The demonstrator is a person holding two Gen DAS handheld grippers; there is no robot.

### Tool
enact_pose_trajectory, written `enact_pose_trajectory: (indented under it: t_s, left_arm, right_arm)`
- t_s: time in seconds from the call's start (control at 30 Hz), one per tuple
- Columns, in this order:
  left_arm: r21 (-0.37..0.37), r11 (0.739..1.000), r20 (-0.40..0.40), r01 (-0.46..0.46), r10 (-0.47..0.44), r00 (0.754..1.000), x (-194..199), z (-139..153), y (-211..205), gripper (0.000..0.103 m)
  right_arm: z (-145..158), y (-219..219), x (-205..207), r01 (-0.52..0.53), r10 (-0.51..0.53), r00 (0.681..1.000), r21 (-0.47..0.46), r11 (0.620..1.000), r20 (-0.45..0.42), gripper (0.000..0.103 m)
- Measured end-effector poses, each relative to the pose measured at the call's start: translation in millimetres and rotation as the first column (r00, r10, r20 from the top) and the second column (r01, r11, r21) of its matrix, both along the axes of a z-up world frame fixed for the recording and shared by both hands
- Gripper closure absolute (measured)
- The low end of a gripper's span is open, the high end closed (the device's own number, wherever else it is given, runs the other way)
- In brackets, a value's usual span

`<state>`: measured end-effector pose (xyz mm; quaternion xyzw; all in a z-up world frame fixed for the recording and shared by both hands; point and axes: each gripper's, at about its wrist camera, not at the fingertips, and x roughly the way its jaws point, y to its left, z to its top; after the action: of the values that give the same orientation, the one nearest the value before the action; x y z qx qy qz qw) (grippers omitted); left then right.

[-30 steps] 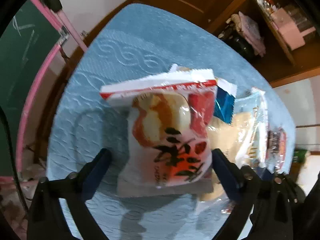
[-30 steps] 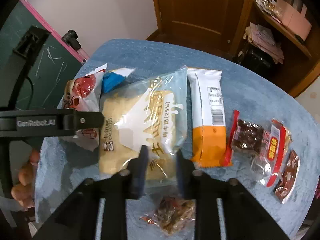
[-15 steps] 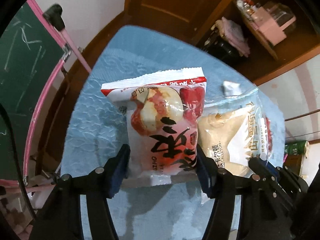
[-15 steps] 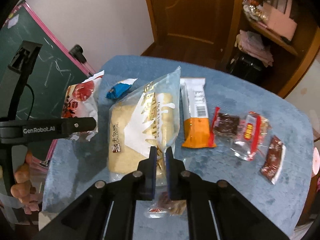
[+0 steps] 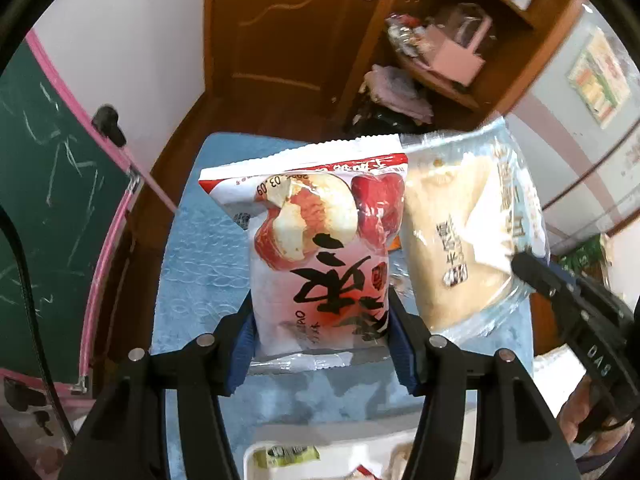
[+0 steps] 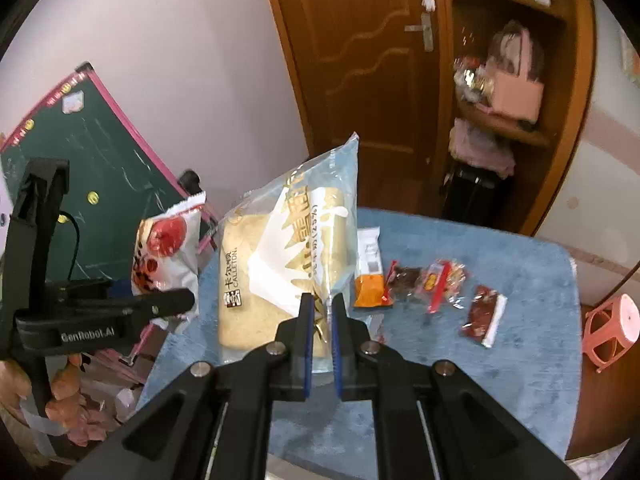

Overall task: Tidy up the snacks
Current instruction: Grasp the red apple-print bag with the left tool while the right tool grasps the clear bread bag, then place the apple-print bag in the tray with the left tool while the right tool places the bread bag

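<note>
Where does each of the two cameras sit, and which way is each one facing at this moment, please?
Left wrist: on the left gripper, looking down along its fingers at the red-and-white snack bag clamped between them, above the blue table; the right gripper and a hand show at right.
Right wrist: on the right gripper, looking down at the clear bread bag it pinches; the left gripper and a hand show at left.
Shared: both bags, the table, wooden door, green chalkboard.
</note>
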<state>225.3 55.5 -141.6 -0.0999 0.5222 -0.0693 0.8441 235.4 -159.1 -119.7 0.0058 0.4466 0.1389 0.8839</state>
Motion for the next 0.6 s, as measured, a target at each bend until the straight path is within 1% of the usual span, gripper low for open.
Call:
enact_pose_trajectory:
  t_s: [0.17,0.33,0.6]
  left_arm:
    - [0.032,0.999,0.063,0.044,-0.046,0.997,-36,36,-18,0.047]
    - [0.051,0.997,0.097,0.064,-0.069,0.993,-66,61,-31,0.047]
    - [0.062,0.994,0.142,0.087,-0.096,0.985,-119,92,-47,0.047]
  right_arm:
    - [33,-17,-30,0.021,-0.023,0.998,0.036,0.999,0.056,0.096]
    - [58,-28,-65,0.031,-0.036,0.995,0.054,0.998,0.094,0.096]
    - [83,-36,-126,0.002,-0.011,0.992,0.076,0.997,0.122,0.096]
